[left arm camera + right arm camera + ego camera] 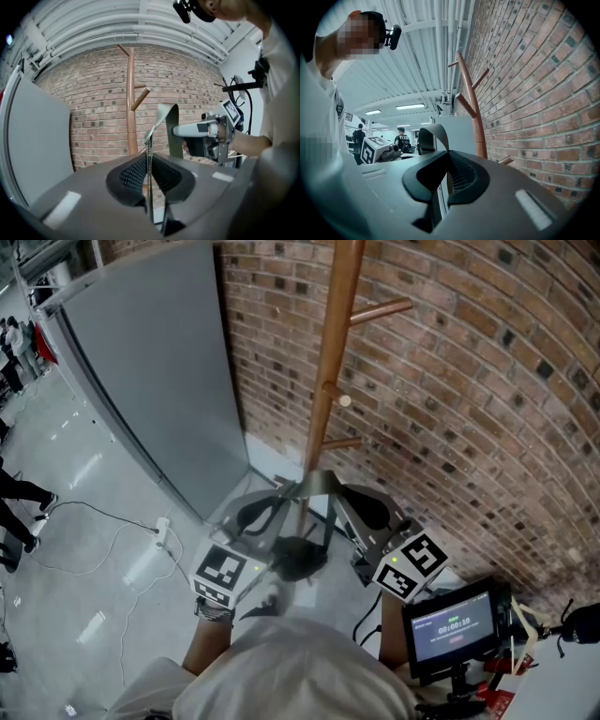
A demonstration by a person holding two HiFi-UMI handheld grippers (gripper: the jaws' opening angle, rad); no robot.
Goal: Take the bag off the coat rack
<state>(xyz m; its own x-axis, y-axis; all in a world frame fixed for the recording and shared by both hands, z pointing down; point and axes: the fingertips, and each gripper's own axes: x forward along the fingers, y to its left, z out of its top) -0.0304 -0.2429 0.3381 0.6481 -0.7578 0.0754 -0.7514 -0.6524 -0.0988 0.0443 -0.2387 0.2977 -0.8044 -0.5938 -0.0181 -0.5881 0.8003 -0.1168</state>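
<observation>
The small monitor at the near right shows a timer whose pale digits look like 00:00:10. The line under it is too blurred to read. White lettering on a far person's dark shirt is too small to read.

Dark bag hangs by grey strap near upright wooden coat rack.

Pale grey polished floor runs along the brick wall. On it lie 1 white power strip and its thin cable, trailing off to the left. The wooden coat rack and a grey panel stand on it; the rack's foot is hidden.
</observation>
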